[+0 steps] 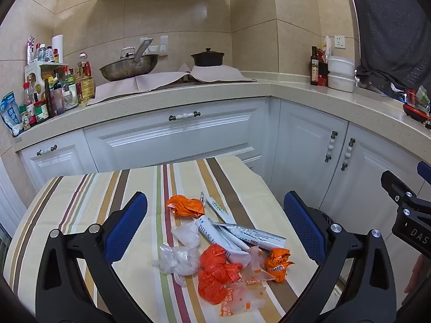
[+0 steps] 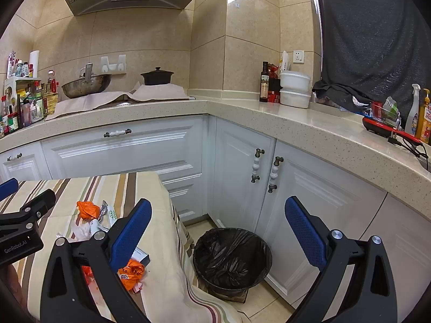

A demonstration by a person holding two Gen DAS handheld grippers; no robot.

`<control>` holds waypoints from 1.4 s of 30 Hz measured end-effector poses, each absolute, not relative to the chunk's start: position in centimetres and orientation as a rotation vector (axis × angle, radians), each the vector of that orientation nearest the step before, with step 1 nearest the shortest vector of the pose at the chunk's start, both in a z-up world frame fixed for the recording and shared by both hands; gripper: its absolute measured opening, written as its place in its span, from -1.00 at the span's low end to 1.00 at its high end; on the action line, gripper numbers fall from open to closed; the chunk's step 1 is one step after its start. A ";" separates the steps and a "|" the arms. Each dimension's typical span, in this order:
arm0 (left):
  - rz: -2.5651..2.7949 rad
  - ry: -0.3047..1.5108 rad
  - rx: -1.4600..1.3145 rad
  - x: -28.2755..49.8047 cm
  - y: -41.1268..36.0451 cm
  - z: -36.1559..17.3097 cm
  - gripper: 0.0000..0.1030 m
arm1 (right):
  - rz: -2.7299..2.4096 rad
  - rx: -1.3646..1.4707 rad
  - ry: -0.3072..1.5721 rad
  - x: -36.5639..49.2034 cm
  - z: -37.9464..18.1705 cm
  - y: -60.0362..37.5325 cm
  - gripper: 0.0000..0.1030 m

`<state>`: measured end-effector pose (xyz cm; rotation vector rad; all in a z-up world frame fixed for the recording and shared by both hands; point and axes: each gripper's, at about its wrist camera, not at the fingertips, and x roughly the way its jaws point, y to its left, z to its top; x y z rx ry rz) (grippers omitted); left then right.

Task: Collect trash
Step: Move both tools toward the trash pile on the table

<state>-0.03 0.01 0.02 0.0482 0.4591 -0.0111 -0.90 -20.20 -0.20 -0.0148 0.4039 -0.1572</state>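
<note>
A heap of trash lies on the striped tablecloth (image 1: 80, 202): crumpled orange wrappers (image 1: 186, 206) (image 1: 215, 271), clear plastic bags (image 1: 177, 262) and white printed sachets (image 1: 242, 235). My left gripper (image 1: 215, 223) is open and empty, held above the heap. My right gripper (image 2: 218, 231) is open and empty, to the right of the table, above a bin lined with a black bag (image 2: 231, 261) on the floor. Part of the trash (image 2: 86, 210) shows at the left in the right wrist view.
White cabinets (image 1: 175, 137) and an L-shaped counter (image 1: 188, 94) stand behind the table. On the counter are a wok (image 1: 129, 66), a black pot (image 1: 207, 58), bottles (image 1: 54, 91) and white containers (image 1: 340, 74). The bin stands in the corner between table and cabinets.
</note>
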 end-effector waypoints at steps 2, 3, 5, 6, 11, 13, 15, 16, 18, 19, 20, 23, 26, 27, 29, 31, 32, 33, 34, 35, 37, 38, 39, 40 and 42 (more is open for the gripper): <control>-0.010 0.472 0.053 0.1 0.0 0.0 0.92 | -0.157 -0.013 0.404 -0.9 -0.2 -20.2 0.87; -0.010 0.473 0.053 0.1 0.0 0.0 0.92 | -0.157 -0.014 0.404 -0.9 -0.2 -20.2 0.87; -0.010 0.475 0.051 0.3 0.1 0.0 0.92 | -0.157 -0.015 0.404 -0.9 -0.2 -20.2 0.87; -0.010 0.476 0.051 0.4 0.1 -0.1 0.92 | -0.157 -0.015 0.404 -0.9 -0.2 -20.2 0.87; -0.011 0.477 0.054 1.0 0.1 -0.2 0.92 | -0.157 -0.014 0.404 -0.9 -0.1 -20.2 0.87; -0.010 0.459 0.054 0.0 0.0 0.0 0.92 | -0.158 -0.013 0.404 -0.9 -0.1 -20.2 0.87; -0.009 0.459 0.054 0.0 0.0 0.0 0.92 | -0.158 -0.014 0.404 -0.8 -0.1 -20.2 0.87; -0.009 0.460 0.054 0.0 0.0 0.0 0.92 | -0.158 -0.015 0.403 -0.9 -0.1 -20.2 0.87; -0.009 0.460 0.055 0.0 0.0 0.0 0.92 | -0.157 -0.013 0.403 -0.9 -0.2 -20.2 0.87; -0.009 0.461 0.055 0.0 0.0 0.0 0.92 | -0.157 -0.013 0.403 -0.9 -0.2 -20.2 0.87; -0.009 0.462 0.054 0.0 0.0 0.0 0.92 | -0.158 -0.014 0.403 -0.9 -0.2 -20.1 0.87; -0.009 0.461 0.056 0.0 0.0 0.0 0.92 | -0.157 -0.014 0.403 -0.9 -0.2 -20.1 0.87; -0.009 0.461 0.055 0.0 0.0 0.0 0.92 | -0.157 -0.014 0.403 -0.9 -0.3 -20.1 0.87; -0.008 0.461 0.054 0.0 0.0 0.0 0.92 | -0.158 -0.014 0.403 -0.9 -0.3 -20.1 0.87; -0.009 0.461 0.054 0.0 0.0 0.0 0.92 | -0.158 -0.014 0.403 -0.9 -0.3 -20.1 0.87; -0.008 0.462 0.056 0.0 0.0 0.0 0.92 | -0.158 -0.014 0.402 -0.9 -0.4 -20.1 0.87; -0.007 0.463 0.055 0.1 0.0 0.0 0.92 | -0.158 -0.014 0.402 -0.9 -0.4 -20.1 0.87; -0.006 0.465 0.052 0.1 0.1 0.0 0.92 | -0.158 -0.013 0.403 -0.9 -0.5 -20.1 0.87; -0.006 0.468 0.049 0.2 0.2 0.0 0.92 | -0.157 -0.013 0.404 -0.9 -0.5 -20.1 0.87; -0.004 0.472 0.047 0.1 0.8 -0.7 0.92 | -0.157 -0.013 0.406 -0.9 -0.5 -20.1 0.87; 0.007 0.480 0.052 0.2 1.3 -1.3 0.92 | -0.152 -0.011 0.414 -0.8 -0.9 -20.0 0.87; 0.015 0.485 0.056 0.4 1.6 -1.6 0.92 | -0.148 -0.010 0.419 -0.6 -1.1 -19.9 0.87; 0.023 0.490 0.059 0.6 1.9 -1.7 0.92 | -0.144 -0.007 0.424 -0.5 -1.3 -19.9 0.87; 0.038 0.499 0.060 0.7 2.3 -2.1 0.92 | -0.141 -0.006 0.426 -0.4 -1.0 -19.9 0.87; 0.071 0.521 0.057 0.8 3.2 -3.0 0.92 | -0.120 0.001 0.450 0.2 -2.4 -19.4 0.87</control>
